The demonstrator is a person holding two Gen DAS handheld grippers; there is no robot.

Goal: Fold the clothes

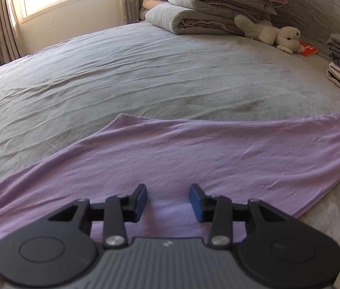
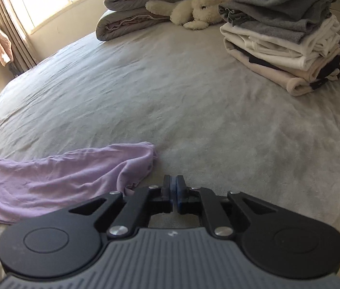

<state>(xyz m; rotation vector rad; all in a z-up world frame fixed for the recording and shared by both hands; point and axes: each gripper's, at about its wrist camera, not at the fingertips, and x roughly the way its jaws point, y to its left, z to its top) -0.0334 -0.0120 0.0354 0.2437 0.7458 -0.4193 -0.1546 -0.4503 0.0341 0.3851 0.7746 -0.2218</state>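
Note:
A lilac garment lies spread flat on the grey bed sheet, with a sleeve reaching out to the right. My left gripper hovers over the garment's near part, open, its blue pads apart with only cloth below them. In the right wrist view the same garment lies bunched to the left. My right gripper sits just right of the garment's edge, over bare sheet. It is shut, pads pressed together, and no cloth shows between them.
A stack of folded grey, white and beige clothes stands at the right on the bed. Behind it lie a white plush dog, rolled quilts and a red book. A window with curtains is at the far left.

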